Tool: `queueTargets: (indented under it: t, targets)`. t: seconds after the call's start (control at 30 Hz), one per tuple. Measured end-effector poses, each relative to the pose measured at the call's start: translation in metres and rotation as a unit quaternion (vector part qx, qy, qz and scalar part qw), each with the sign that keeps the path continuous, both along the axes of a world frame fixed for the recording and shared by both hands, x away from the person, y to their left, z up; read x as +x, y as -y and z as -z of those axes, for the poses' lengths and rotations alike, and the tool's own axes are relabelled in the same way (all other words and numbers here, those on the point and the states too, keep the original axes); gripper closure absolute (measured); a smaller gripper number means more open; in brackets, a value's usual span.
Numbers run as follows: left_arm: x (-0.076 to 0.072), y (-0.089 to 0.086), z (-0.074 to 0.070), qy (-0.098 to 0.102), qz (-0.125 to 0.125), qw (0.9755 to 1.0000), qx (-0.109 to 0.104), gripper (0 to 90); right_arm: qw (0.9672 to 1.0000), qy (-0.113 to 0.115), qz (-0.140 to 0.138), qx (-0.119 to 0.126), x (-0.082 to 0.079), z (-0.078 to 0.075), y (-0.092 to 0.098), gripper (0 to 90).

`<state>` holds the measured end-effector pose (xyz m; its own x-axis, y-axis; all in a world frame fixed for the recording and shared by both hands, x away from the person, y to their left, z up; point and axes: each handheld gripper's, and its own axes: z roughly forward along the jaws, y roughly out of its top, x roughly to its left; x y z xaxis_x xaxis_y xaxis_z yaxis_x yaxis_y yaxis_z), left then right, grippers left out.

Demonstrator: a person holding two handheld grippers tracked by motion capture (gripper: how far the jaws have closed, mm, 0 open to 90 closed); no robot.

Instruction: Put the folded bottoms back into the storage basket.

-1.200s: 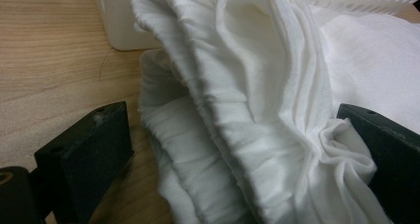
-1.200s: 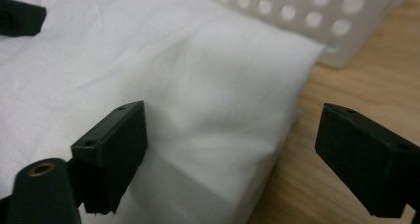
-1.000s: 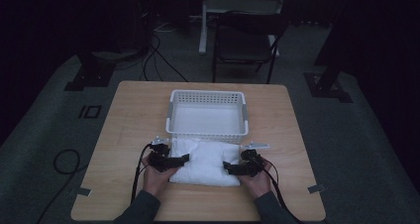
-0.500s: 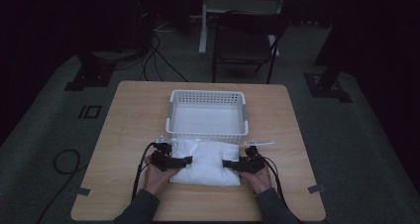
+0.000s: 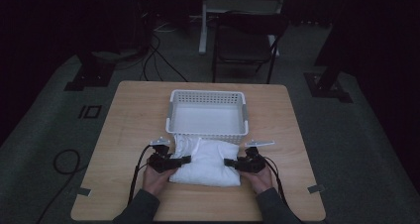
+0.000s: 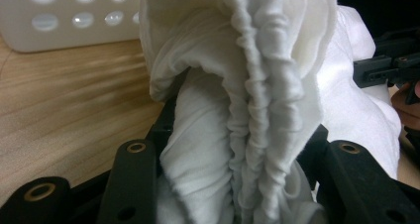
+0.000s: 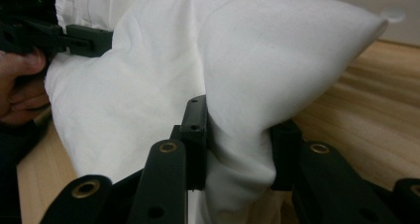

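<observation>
A white pillow (image 5: 208,162) with a ruffled seam lies on the wooden table (image 5: 129,115), just in front of a white perforated basket (image 5: 208,92). My left gripper (image 5: 187,159) grips the pillow's left end. Its jaws have just been closing, and in the left gripper view the ruffled fabric (image 6: 257,85) is bunched and squeezed between them at the left gripper (image 6: 237,135). My right gripper (image 5: 227,162) grips the right end. Its jaws have also just been closing, and the right gripper (image 7: 240,122) pinches a fold of the pillow (image 7: 198,60).
The basket stands empty at the table's middle back, and its wall (image 6: 64,21) is close behind the pillow. A dark chair (image 5: 247,40) stands beyond the table. Cables (image 5: 64,159) lie on the floor at the left. Tape marks (image 5: 314,189) sit near the front edge.
Both pairs of jaws have closed onto the pillow's ends, bunching the fabric. The hands have stayed about where they were.
</observation>
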<state>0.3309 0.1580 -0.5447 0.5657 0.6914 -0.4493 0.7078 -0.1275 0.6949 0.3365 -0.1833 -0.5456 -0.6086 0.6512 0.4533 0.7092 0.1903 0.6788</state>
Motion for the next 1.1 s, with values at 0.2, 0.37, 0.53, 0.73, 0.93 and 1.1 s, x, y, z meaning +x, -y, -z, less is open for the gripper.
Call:
queueTargets:
  t: [0.2, 0.37, 0.53, 0.73, 0.93, 1.1]
  targets:
    - [-0.008, 0.002, -0.006, 0.023, 0.0, 0.9997, 0.007, 52.6, 0.9996, 0.025, -0.011, -0.009, -0.004, -0.004, 0.0, 69.2]
    - [-0.012, 0.002, -0.01, 0.029, -0.002, 0.9995, 0.008, 52.6, 0.9993, 0.035, -0.011, -0.011, -0.007, -0.006, 0.0, 69.2]
    - [-0.016, 0.004, -0.019, 0.044, -0.001, 0.9988, 0.019, 52.6, 0.9987, 0.048, -0.011, -0.011, -0.011, -0.01, 0.0, 69.6]
    - [-0.021, 0.004, -0.026, 0.056, -0.005, 0.9983, 0.018, 52.6, 0.9983, 0.057, -0.011, -0.008, -0.014, -0.016, 0.001, 69.8]
    - [-0.026, 0.001, -0.033, 0.064, -0.008, 0.9979, 0.011, 52.6, 0.9964, 0.081, -0.015, -0.019, -0.02, -0.025, -0.003, 69.9]
    - [-0.03, -0.003, -0.04, 0.06, -0.011, 0.9981, -0.002, 52.6, 0.9951, 0.094, -0.017, -0.025, -0.024, -0.031, -0.006, 69.9]
